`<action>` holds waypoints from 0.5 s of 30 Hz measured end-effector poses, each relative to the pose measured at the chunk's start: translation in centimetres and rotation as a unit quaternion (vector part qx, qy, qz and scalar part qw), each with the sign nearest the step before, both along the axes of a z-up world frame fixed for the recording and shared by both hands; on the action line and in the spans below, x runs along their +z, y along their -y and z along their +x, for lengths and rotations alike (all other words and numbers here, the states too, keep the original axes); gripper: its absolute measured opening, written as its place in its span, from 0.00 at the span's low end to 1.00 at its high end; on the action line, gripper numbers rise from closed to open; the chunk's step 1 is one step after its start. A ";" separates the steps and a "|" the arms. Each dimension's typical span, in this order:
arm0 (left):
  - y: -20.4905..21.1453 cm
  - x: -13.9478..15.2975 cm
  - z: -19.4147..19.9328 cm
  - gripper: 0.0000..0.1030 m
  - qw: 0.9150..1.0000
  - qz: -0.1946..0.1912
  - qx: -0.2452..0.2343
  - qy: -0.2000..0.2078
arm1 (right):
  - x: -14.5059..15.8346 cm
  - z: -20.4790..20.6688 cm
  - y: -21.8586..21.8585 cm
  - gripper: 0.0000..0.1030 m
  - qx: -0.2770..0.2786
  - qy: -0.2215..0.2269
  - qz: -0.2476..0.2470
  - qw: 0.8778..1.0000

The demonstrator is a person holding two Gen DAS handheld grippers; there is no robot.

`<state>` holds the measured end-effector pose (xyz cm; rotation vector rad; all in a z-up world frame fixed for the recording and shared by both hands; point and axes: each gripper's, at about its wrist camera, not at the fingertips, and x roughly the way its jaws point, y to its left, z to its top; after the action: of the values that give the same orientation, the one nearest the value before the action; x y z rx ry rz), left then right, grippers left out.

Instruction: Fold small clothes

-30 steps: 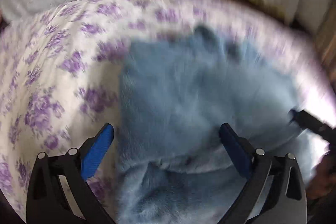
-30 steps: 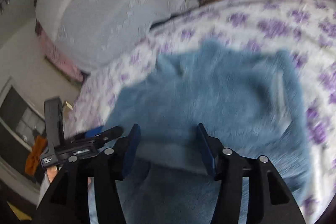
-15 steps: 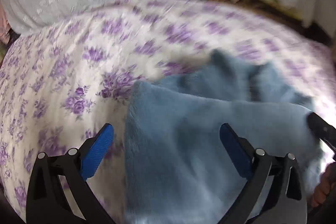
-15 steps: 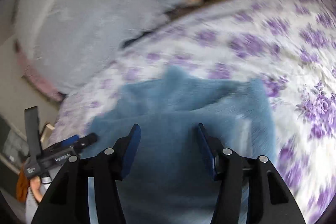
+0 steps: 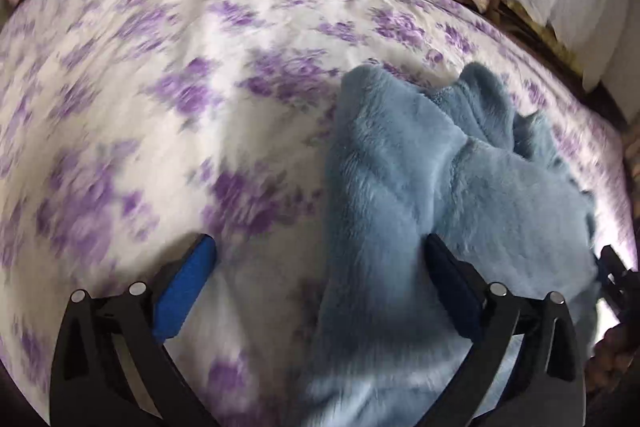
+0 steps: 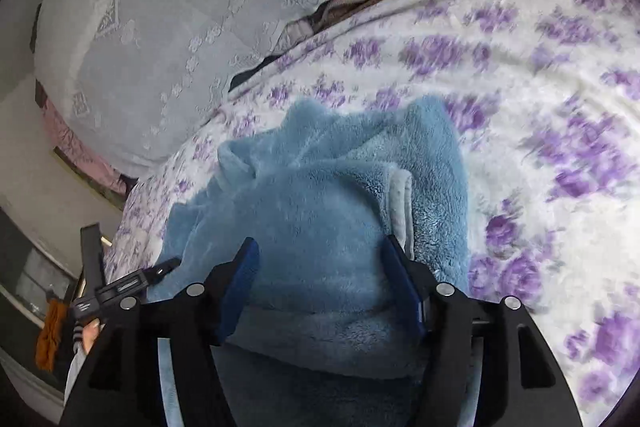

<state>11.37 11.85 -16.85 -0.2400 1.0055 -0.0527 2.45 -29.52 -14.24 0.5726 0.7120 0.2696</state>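
Note:
A fluffy light-blue fleece garment lies bunched and folded over on the purple-flowered bedsheet. My left gripper stands wide open over the garment's left edge; its right finger sinks into the fleece and its left finger is over bare sheet. In the right wrist view the folded fleece bulges up between the fingers of my right gripper, whose jaws are opening. The left gripper shows at the garment's left side there, and the right gripper peeks in at the left view's right edge.
A white embroidered cloth covers the raised back of the bed. The bed's edge drops off at the left of the right wrist view, with an orange item below. A hand shows at the lower right.
The fleece went from spread flat to folded back into a bunch. In the left view it slid to the right, leaving the left finger over bare sheet. The right jaws stand slightly wider.

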 end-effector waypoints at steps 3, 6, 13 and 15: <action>-0.1 1.1 -4.4 0.95 0.999 -0.010 -0.028 0.027 | 1.4 -3.1 -0.3 0.62 -0.002 0.031 -0.020 0.999; -0.9 1.4 -8.3 0.95 0.999 0.000 -0.042 0.029 | 1.5 -6.4 0.1 0.62 0.008 0.035 -0.023 0.999; -0.5 0.4 -14.0 0.95 0.997 0.027 -0.066 0.014 | 0.0 -12.0 2.3 0.62 -0.017 0.003 -0.054 0.998; 0.6 -0.2 -15.7 0.95 0.995 0.018 -0.098 0.005 | -1.2 -13.6 3.0 0.62 -0.014 -0.017 -0.046 0.999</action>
<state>-4.31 11.27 -17.05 -0.1074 1.0174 -0.2138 -11.12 -32.56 -15.49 0.4994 0.7461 0.2008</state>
